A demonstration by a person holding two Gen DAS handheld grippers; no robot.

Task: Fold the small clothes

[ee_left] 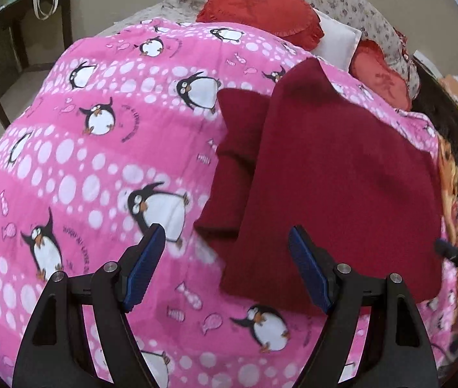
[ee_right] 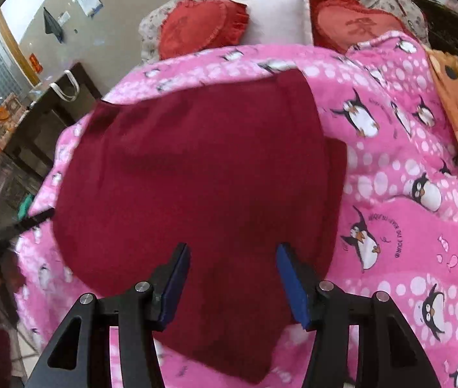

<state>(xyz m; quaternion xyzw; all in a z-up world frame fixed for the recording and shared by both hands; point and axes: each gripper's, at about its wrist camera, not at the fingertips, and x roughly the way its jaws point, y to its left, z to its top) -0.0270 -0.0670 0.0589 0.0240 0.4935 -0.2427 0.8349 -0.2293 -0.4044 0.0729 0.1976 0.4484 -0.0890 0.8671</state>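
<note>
The dark red garment [ee_right: 196,168] is spread on the pink penguin bedspread [ee_left: 99,161]; the left gripper [ee_left: 227,242] and right gripper [ee_right: 233,258] are held spread, empty; bedspread could be pinched along with it

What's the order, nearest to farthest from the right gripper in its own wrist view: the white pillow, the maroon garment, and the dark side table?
1. maroon garment, directly under and ahead of the right gripper.
2. dark side table, off the bed's left side.
3. white pillow, at the bed's head between two red cushions.
</note>
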